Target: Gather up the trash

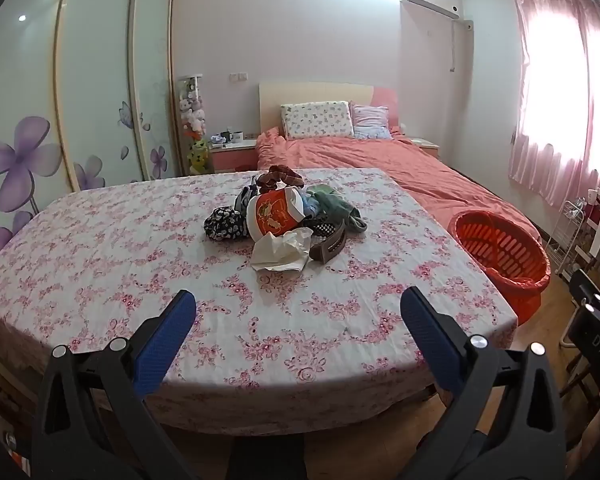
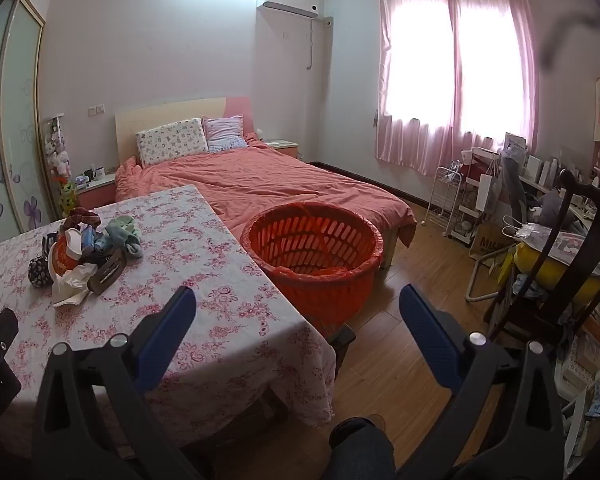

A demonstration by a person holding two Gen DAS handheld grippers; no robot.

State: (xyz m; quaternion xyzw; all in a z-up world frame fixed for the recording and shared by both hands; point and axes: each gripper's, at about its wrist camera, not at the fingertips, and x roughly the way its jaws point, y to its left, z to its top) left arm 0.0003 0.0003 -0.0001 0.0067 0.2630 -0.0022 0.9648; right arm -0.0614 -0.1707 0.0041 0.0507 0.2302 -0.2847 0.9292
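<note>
1. While you hold both tools back from the pile, your left claw is spread wide with nothing in it, low over the near part of the worktop.
2. Your right claw is spread wide and bare too. It hangs over the worktop's right edge and the floor.
3. A bit farther on, the trash pile sits in the middle of the worktop. The crumpled white paper is at the front, touching a red and white cup behind it. Socks and cloth bits are mixed in, so look well.
4. The orange basket stands just beside the worktop, by the bed.
5. I think no picking has begun. Next, reach for the paper, squeeze it softly, then carry it to the basket.
</note>
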